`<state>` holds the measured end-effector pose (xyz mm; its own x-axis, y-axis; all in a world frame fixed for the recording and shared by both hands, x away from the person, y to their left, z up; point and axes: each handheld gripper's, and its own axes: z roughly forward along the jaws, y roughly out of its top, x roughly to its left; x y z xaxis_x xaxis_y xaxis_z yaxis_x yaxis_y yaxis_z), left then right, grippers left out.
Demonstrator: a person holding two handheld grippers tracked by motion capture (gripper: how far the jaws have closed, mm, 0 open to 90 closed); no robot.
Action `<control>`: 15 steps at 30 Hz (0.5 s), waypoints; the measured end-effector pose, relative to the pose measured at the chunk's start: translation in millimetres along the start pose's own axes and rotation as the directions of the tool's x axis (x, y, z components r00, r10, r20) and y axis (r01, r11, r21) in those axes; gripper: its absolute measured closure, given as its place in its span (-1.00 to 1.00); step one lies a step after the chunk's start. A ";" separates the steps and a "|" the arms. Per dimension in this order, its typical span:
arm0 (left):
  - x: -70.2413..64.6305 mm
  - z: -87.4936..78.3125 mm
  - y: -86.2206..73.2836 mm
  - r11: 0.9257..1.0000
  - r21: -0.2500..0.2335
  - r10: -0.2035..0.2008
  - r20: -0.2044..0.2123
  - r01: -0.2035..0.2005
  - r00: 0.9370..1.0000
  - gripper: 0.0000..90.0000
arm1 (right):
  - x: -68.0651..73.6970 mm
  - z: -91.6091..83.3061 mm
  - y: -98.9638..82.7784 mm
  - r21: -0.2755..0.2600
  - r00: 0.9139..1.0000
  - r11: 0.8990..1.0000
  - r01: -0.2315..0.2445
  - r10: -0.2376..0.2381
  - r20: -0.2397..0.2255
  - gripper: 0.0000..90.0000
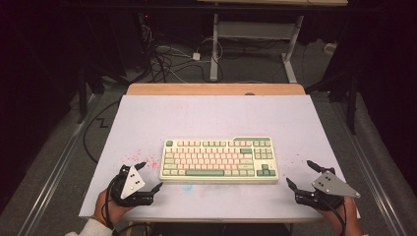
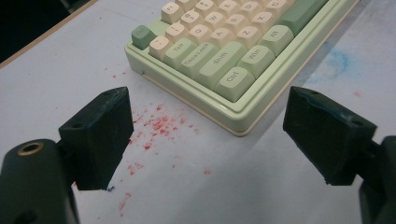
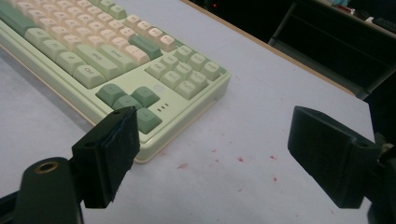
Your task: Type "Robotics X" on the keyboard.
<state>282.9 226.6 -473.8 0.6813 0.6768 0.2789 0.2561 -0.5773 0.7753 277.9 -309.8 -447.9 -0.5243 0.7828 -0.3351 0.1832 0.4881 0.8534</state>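
left gripper (image 1: 149,176): jaws spread wide, nothing held or touched; parked just off the keyboard's near-left corner, above the table surface.
left gripper view: the Ctrl/Win corner of the keyboard (image 2: 233,56) is framed between the two black jaws (gap clearly wider than that corner); no contact seen.
right gripper (image 1: 301,173): jaws also spread wide, nothing pinched; sits near the keyboard's near-right corner, a bit further off than the left one.
right gripper view: arrow-key cluster is seen just past the left-hand jaw; contact cannot be told from this angle.
keyboard (image 1: 219,159): pale green case, cream/pink keys with darker green accents; laid flat and square on the white table (image 1: 211,115), near the front edge, between the two grippers.
red specks (image 2: 159,126): scattered on the table beside the keyboard's left end.
blue smudge (image 2: 337,58): faint, in front of the keyboard.
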 end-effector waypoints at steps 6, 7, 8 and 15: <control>-1.0 0.0 -0.5 1.000 0.003 0.000 -0.001 0.000 1.000 -0.66 | 0.4 0.8 0.6 -0.002 1.000 1.000 0.006 -0.006 -0.005 -0.62; -0.9 -0.1 -0.5 1.000 0.002 -0.002 0.000 0.002 1.000 -0.66 | 0.9 0.9 0.7 -0.003 1.000 1.000 0.007 -0.007 -0.004 -0.62; -0.9 -0.1 -0.6 1.000 0.004 -0.003 0.000 0.003 1.000 -0.66 | 1.0 0.9 0.8 -0.003 1.000 1.000 0.008 -0.008 -0.006 -0.62; -0.6 1.4 -0.2 1.000 0.010 0.001 0.002 -0.001 1.000 -0.66 | 0.7 1.5 0.6 0.000 1.000 1.000 0.012 -0.012 -0.010 -0.62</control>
<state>283.4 225.7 -474.8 0.6832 0.6751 0.2783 0.2623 -0.5826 0.7693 278.8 -308.3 -448.3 -0.5344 0.7733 -0.3412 0.1769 0.4970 0.8495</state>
